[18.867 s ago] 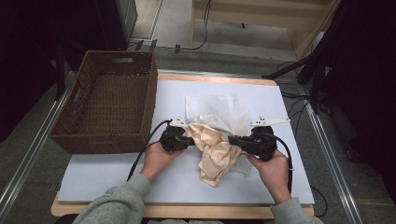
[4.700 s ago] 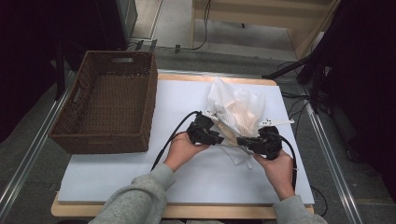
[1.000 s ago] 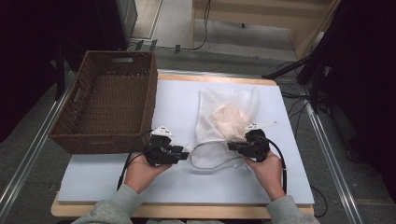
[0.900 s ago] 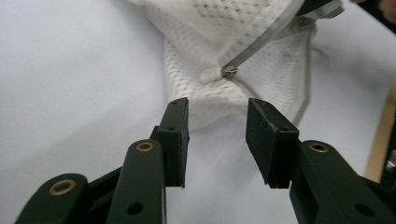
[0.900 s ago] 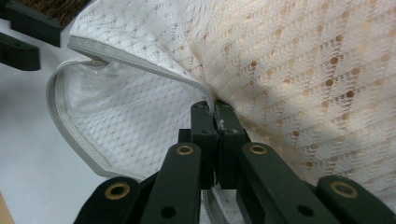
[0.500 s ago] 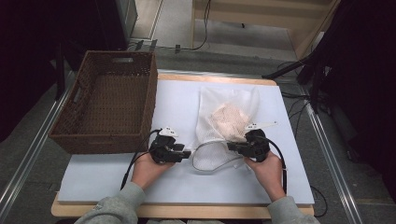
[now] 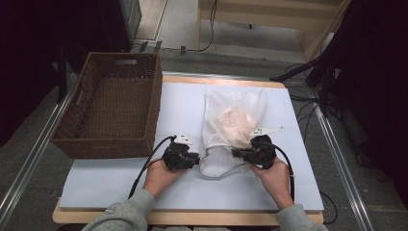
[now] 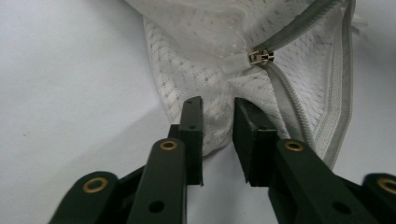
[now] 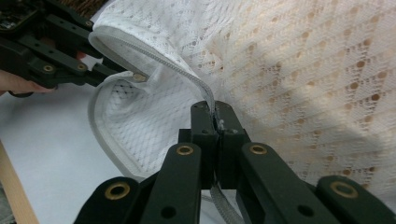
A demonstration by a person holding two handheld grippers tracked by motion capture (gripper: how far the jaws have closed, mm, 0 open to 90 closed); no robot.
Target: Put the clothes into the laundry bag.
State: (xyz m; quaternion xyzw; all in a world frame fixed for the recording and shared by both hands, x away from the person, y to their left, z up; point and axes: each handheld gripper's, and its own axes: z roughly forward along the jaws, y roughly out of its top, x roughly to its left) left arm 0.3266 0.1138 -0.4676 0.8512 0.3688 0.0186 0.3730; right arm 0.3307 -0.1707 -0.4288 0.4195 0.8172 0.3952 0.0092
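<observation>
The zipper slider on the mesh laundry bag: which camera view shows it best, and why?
The left gripper view: the zipper slider sits close and sharp on the grey zipper tape, beyond the open left gripper. The right gripper view shows a small metal glint that may be it. In the high view it is too small to tell.

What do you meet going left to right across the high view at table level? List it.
Wicker basket → left claw → white mesh laundry bag → right claw.
</observation>
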